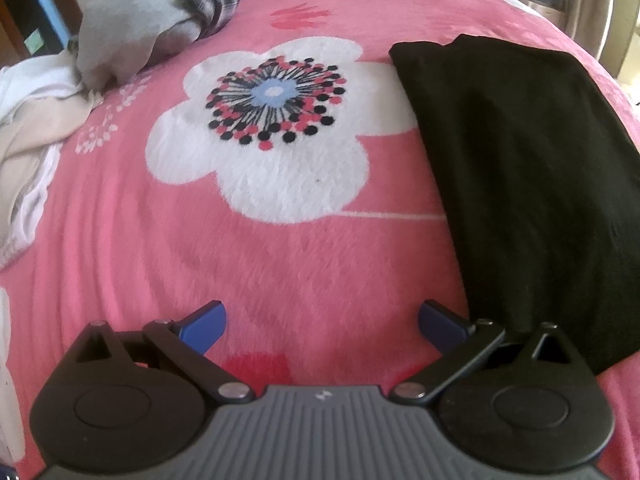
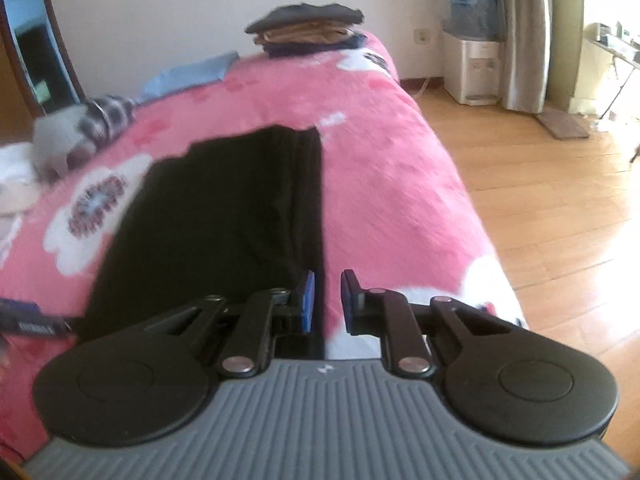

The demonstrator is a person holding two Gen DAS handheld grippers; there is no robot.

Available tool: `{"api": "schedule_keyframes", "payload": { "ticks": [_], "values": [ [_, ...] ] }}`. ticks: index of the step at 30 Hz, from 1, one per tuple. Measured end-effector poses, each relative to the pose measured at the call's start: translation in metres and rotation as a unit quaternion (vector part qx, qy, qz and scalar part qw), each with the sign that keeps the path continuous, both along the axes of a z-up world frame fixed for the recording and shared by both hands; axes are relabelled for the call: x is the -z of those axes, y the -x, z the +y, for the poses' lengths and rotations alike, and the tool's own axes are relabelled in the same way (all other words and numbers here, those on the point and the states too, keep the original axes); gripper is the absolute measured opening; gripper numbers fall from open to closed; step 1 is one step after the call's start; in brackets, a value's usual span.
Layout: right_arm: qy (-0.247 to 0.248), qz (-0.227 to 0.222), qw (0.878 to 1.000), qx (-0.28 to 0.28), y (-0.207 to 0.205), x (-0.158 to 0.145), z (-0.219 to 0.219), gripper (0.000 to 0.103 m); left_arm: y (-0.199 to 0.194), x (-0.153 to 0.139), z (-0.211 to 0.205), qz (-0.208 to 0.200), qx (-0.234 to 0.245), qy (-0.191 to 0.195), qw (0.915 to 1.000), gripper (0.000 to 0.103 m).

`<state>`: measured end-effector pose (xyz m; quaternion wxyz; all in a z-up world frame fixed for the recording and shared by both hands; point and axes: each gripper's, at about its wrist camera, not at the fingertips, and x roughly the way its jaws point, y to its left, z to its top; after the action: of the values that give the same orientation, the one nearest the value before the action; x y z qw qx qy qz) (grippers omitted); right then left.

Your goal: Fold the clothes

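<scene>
Left gripper [image 1: 322,326], held low over a pink floral blanket [image 1: 280,264], has its blue-padded fingers spread wide with nothing between them. Right gripper [image 2: 327,300] has its fingers nearly together with a narrow gap, grasping nothing, over the near right edge of a folded black garment [image 2: 224,216]. That garment lies flat on the blanket, near unfolded pale clothes [image 1: 28,136]. A stack of folded clothes [image 2: 306,28] sits at the far end.

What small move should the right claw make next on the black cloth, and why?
Probably close the right claw on the near right edge of the folded black cloth: that edge lies between its slightly parted jaws. The left claw is wide open over the pink flowered blanket, gripping nothing.
</scene>
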<state>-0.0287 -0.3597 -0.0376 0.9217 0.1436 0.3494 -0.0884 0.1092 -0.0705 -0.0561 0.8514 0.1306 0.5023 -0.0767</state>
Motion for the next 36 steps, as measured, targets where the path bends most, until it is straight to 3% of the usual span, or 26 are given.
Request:
{"api": "schedule_keyframes", "payload": {
  "ticks": [13,18,23,28,33,36],
  "values": [
    [-0.076,-0.009,0.997,0.023,-0.025,0.008,-0.011,0.014,-0.008,0.003,0.006,0.007,0.009,0.025,0.9996,0.103],
    [-0.064,-0.016,0.998,0.008,-0.030,0.005,-0.003,0.014,-0.008,0.000,0.008,0.007,0.007,0.029,0.9995,0.103],
    [-0.047,-0.024,0.999,-0.011,-0.035,0.000,0.008,0.014,0.001,-0.020,0.013,-0.048,0.013,0.043,0.9978,0.103],
    [-0.024,-0.034,0.998,-0.045,-0.039,-0.002,0.024,0.014,0.006,-0.039,0.007,-0.106,0.054,0.076,0.9900,0.101],
    [0.017,-0.025,0.996,-0.083,-0.046,0.003,0.043,0.014,0.015,-0.041,-0.019,-0.112,0.130,0.111,0.9789,0.091],
    [0.027,-0.018,0.995,-0.093,-0.051,0.006,0.047,0.014,0.021,-0.035,-0.031,-0.093,0.166,0.134,0.9725,0.072]
  ]
}}
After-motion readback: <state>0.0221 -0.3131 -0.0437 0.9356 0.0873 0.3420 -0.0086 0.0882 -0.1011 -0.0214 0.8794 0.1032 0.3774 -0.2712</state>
